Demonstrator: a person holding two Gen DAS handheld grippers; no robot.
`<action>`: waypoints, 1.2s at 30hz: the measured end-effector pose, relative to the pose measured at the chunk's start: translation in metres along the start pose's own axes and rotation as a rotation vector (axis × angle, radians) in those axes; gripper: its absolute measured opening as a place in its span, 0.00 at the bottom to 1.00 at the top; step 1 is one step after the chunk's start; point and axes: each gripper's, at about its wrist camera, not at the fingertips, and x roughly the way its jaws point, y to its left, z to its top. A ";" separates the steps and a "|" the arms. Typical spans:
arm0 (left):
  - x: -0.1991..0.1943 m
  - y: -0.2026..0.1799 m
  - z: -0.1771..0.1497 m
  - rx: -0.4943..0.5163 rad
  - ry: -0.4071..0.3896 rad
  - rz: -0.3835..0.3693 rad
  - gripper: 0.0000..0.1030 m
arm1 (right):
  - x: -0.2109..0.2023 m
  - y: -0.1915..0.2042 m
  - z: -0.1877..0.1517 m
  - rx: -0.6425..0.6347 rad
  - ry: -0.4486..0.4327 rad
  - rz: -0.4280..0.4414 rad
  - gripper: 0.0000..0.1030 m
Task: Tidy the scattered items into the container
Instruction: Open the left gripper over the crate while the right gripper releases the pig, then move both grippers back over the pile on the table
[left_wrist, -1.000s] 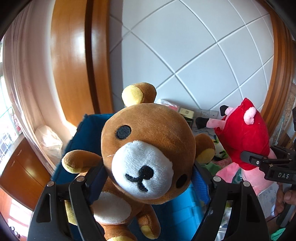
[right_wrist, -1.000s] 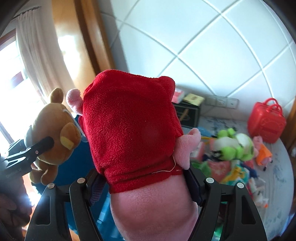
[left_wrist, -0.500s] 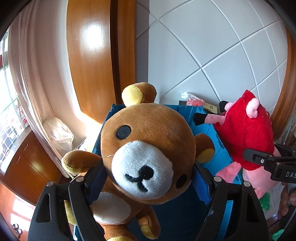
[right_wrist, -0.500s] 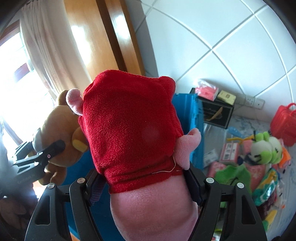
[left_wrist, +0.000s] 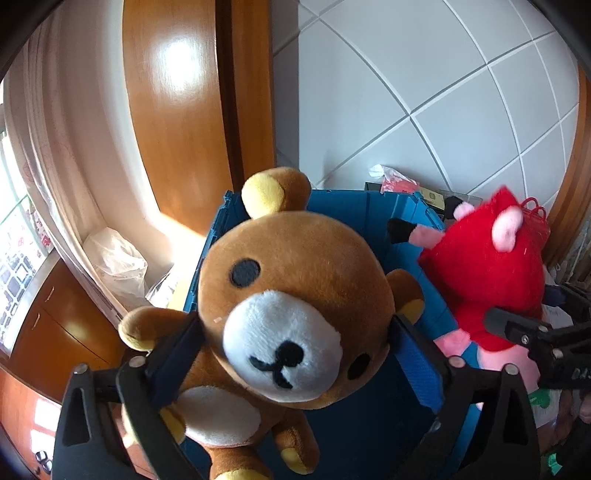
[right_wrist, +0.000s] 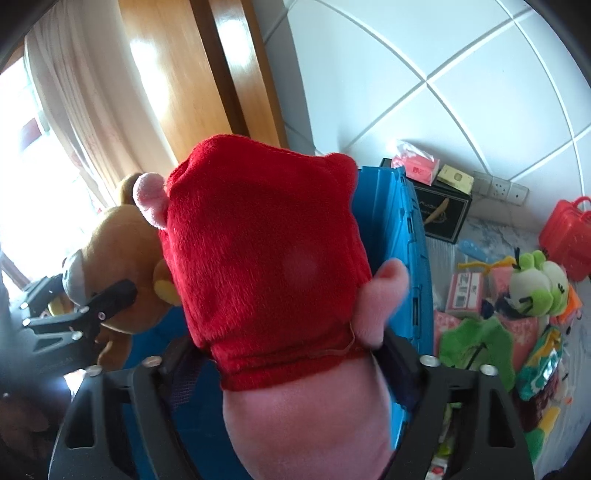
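Left wrist view: my left gripper (left_wrist: 295, 354) clamps the brown teddy bear (left_wrist: 295, 310) at frame centre, over the blue crate (left_wrist: 354, 210); my right gripper (right_wrist: 295, 369) squeezes the pink pig plush (right_wrist: 266, 258) beside it.

Only a blurred "DJ"-like mark showed on the right gripper (left_wrist: 517, 334); other printing was illegible.

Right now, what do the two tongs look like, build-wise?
Both match: matte black plastic frames with triangular cutouts and silver screw heads. The left tongs carry blue pads on the fingers; the right tongs look the same, pads mostly hidden. White lettering, partly legible, marks the right unit's side. No cables or sleeves visible.
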 end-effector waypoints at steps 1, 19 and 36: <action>-0.002 0.002 0.002 0.006 -0.011 0.004 1.00 | -0.004 0.001 0.000 -0.002 -0.015 -0.009 1.00; -0.002 -0.016 -0.005 0.028 0.000 -0.027 1.00 | -0.050 -0.030 -0.027 0.085 -0.074 -0.051 1.00; -0.015 -0.178 -0.023 0.162 -0.014 -0.352 1.00 | -0.141 -0.157 -0.126 0.313 -0.126 -0.256 1.00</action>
